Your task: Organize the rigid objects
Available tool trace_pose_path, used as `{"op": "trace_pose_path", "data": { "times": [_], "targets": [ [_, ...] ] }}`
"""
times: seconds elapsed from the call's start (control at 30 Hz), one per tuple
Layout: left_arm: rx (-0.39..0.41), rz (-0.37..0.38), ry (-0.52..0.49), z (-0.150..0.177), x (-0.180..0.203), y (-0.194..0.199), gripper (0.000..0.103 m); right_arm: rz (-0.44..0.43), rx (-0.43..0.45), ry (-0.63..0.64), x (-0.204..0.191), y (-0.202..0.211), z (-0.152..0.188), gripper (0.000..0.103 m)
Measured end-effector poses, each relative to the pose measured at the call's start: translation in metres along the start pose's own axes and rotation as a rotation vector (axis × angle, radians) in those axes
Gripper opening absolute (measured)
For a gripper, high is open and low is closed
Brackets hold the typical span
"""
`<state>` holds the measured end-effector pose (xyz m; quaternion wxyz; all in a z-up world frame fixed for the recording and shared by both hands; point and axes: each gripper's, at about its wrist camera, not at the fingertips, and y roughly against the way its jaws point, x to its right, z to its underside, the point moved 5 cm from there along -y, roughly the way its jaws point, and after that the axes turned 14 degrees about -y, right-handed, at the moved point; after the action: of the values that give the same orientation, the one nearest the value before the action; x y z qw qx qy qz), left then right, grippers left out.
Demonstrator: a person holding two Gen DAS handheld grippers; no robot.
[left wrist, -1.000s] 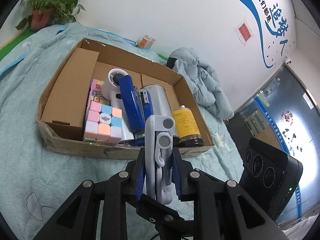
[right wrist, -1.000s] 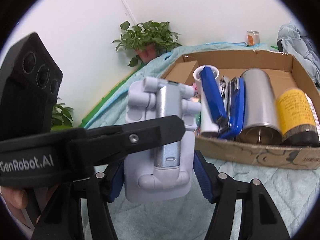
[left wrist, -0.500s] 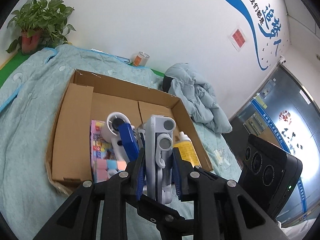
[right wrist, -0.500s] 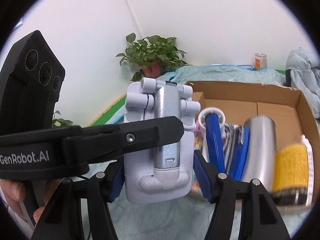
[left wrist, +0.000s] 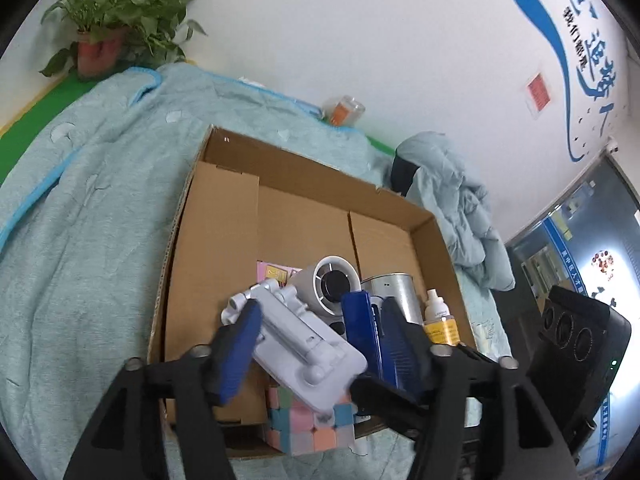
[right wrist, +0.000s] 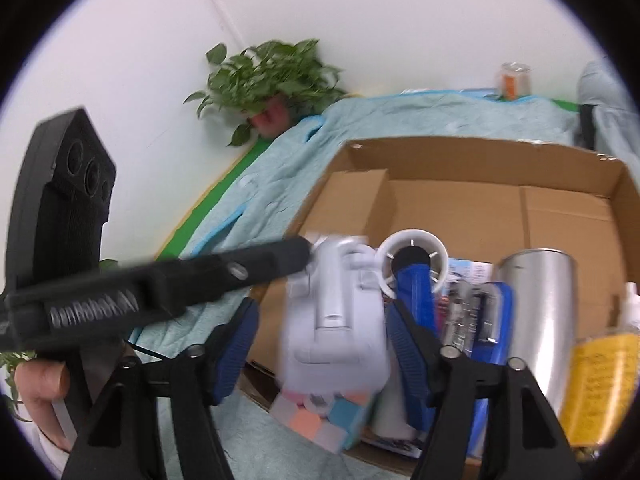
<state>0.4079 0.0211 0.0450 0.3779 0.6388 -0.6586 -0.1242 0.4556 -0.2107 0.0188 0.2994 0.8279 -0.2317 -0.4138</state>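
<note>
A white folding phone stand (left wrist: 298,344) lies tilted on the pastel puzzle cube (left wrist: 310,428) at the near end of the cardboard box (left wrist: 224,248). My left gripper (left wrist: 320,348) is open, its blue pads apart on either side of the stand, not gripping it. My right gripper (right wrist: 322,344) is open too, with the stand (right wrist: 334,332) loose between its pads, blurred. The cube (right wrist: 324,416) shows below it. The box also holds a white fan (left wrist: 330,288), a blue stapler (left wrist: 362,336), a steel cup (left wrist: 394,292) and a yellow-label bottle (left wrist: 440,324).
The box sits on a light teal quilt (left wrist: 88,208). A potted plant (left wrist: 116,36) stands at the back left, a small jar (left wrist: 344,110) by the wall, and a crumpled jacket (left wrist: 460,196) to the right of the box. The far half of the box floor is bare cardboard.
Both grippers held the phone stand over the box; now both have opened and the stand has dropped, tilted, onto the puzzle cube. The grippers moved forward over the box.
</note>
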Motion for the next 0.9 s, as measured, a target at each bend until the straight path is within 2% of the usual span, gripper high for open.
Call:
{"op": "trace_pose_path", "data": {
  "times": [0.07, 0.13, 0.17, 0.27, 0.37, 0.47, 0.57, 0.73, 0.9],
  "targets": [
    [0.056, -0.107, -0.051, 0.01, 0.003, 0.017, 0.08, 0.02, 0.063, 0.013, 0.006, 0.019, 0.011, 0.082],
    [0.103, -0.202, -0.117, 0.025, 0.012, 0.031, 0.097, 0.058, 0.111, 0.034, 0.013, 0.033, 0.026, 0.082],
    [0.136, -0.263, -0.156, 0.035, 0.018, 0.039, 0.101, 0.08, 0.129, 0.046, 0.019, 0.039, 0.037, 0.082],
    [0.205, -0.369, -0.25, 0.064, 0.041, 0.051, 0.103, 0.172, 0.169, 0.071, 0.036, 0.046, 0.062, 0.082],
    [0.193, -0.443, -0.285, 0.092, 0.059, 0.047, 0.103, 0.254, 0.2, 0.07, 0.056, 0.054, 0.087, 0.082],
    [0.176, -0.468, -0.302, 0.115, 0.076, 0.04, 0.103, 0.327, 0.207, 0.072, 0.07, 0.061, 0.099, 0.082],
    [0.146, -0.484, -0.316, 0.128, 0.089, 0.031, 0.103, 0.355, 0.212, 0.07, 0.076, 0.071, 0.103, 0.082],
    [0.121, -0.448, -0.218, 0.139, 0.099, 0.024, 0.103, 0.394, 0.219, 0.069, 0.083, 0.087, 0.107, 0.082],
    [0.133, -0.465, -0.22, 0.142, 0.116, 0.032, 0.103, 0.412, 0.25, 0.076, 0.083, 0.101, 0.112, 0.082]
  ]
}}
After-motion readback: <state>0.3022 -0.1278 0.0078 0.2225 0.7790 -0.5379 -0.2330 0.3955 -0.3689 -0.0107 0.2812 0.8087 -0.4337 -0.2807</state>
